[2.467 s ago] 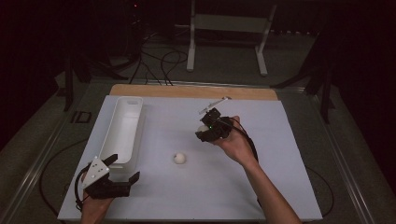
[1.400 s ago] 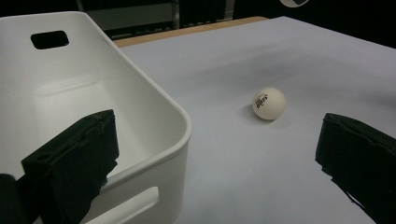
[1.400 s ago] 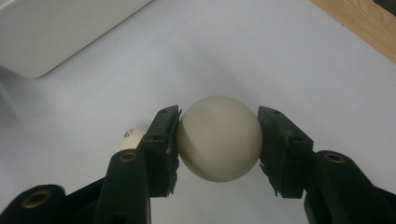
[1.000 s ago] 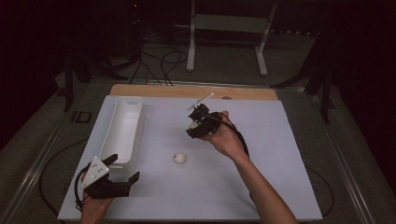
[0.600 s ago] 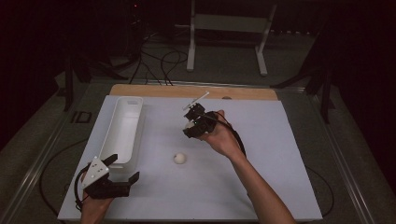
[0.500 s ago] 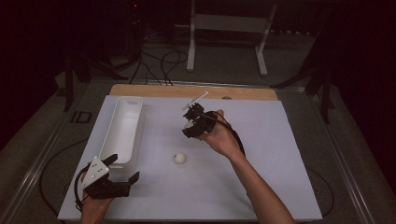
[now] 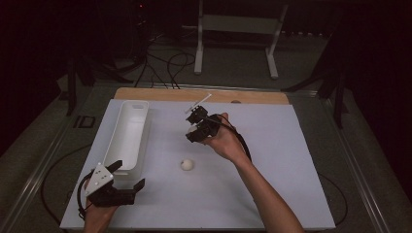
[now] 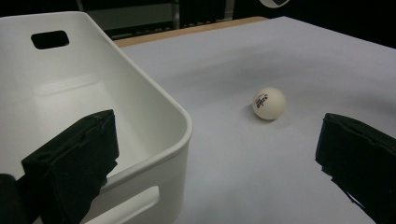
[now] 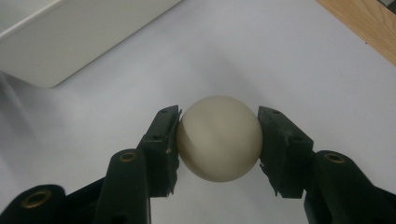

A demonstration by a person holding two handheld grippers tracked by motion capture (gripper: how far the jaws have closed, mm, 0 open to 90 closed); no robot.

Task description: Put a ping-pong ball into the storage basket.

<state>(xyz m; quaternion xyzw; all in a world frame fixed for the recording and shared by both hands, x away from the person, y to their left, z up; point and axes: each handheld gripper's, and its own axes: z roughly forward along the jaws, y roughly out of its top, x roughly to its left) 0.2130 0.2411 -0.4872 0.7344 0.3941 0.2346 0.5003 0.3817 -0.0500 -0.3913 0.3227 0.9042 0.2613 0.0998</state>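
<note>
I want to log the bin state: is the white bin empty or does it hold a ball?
Empty as far as visible: the white bin shows a bare floor. One ball lies outside on the table.

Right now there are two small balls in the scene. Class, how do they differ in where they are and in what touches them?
The held ball is clamped between the jaws of the right gripper, above the table; the loose ball lies on the table, touched by no gripper. The loose ball shows small printed lettering in the left gripper view; the held ball's visible side is plain. Both are pale, round and much alike in size.
</note>
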